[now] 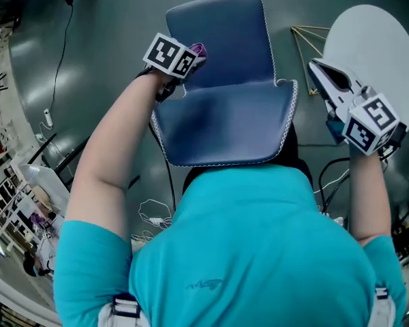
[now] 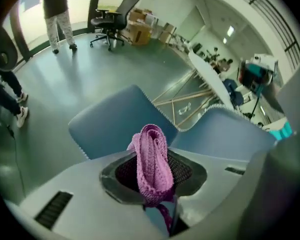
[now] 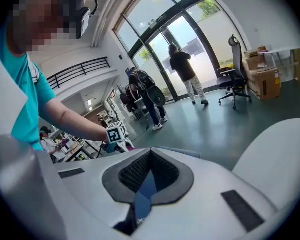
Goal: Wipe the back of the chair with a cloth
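Cloth (image 2: 152, 159) (purple knit, folded) is clamped between the jaws of the left gripper (image 1: 191, 56). It is held at the left edge of the blue chair (image 1: 225, 107), where the narrower and wider panels meet. Contact with the upholstery cannot be confirmed. Right gripper (image 1: 325, 73) sits off the chair's right side, over the left edge of the round white table (image 1: 385, 43) — jaws drawn together, nothing between them.

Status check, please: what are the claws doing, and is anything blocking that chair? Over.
Left claw shut on cloth, at chair left edge. Right claw shut, empty, over table. Nothing blocking chair. Over.
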A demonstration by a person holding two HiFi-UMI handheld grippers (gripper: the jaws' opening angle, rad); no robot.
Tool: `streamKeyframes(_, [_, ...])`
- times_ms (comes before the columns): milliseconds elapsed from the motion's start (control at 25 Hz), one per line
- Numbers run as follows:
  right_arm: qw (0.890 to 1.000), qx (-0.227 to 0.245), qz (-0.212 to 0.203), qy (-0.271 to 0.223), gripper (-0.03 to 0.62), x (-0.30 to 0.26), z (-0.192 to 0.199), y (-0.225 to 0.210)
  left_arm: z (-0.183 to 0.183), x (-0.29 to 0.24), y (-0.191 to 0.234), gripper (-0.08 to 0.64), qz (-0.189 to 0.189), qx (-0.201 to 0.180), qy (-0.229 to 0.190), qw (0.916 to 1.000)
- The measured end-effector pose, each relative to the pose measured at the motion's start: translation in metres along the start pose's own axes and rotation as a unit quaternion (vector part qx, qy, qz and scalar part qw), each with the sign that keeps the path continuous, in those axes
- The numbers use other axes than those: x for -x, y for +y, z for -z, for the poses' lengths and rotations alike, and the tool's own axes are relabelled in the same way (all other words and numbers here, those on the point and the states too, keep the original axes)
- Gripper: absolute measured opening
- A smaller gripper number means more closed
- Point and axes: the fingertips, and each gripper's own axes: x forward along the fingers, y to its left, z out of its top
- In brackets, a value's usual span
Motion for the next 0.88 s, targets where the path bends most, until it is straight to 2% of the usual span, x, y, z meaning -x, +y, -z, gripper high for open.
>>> streamKeyframes(120, [1.0, 0.012, -0.009, 0.012, -0.002, -0.044, 0.001, -0.001, 0.068, -0.016, 0.031, 0.107, -0.02, -0.028, 0.083, 0.9959])
streamKeyframes(200, [0.999, 0.018, -0.009, 0.027, -0.002, -0.068, 0.004, -0.007, 0.105, -0.031, 0.036, 0.107, -0.021, -0.033, 0.142, 0.9891])
streamKeyframes(320, [0.998, 0.025, -0.012, 0.049, -0.002, -0.107, 0.014, -0.017, 0.15, -0.057, 0.04, 0.107, -0.012, -0.03, 0.227, 0.9733])
streamKeyframes(480, [0.997, 0.028, -0.024, 0.066, -0.002, -0.157, 0.035, -0.026, 0.195, -0.088, 0.052, 0.107, -0.005, -0.031, 0.319, 0.9473])
streamKeyframes(560, [0.996, 0.027, -0.03, 0.073, -0.002, -0.17, 0.045, -0.03, 0.211, -0.099, 0.05, 0.107, 0.004, -0.025, 0.347, 0.9375])
streamKeyframes(640, [0.996, 0.025, -0.036, 0.078, -0.002, -0.176, 0.05, -0.031, 0.22, -0.105, 0.046, 0.107, 0.013, -0.01, 0.363, 0.9316])
streamKeyframes(880, [0.995, 0.02, -0.032, 0.09, -0.002, -0.18, 0.049, -0.034, 0.227, -0.106, 0.049, 0.107, 0.018, 0.017, 0.379, 0.9249])
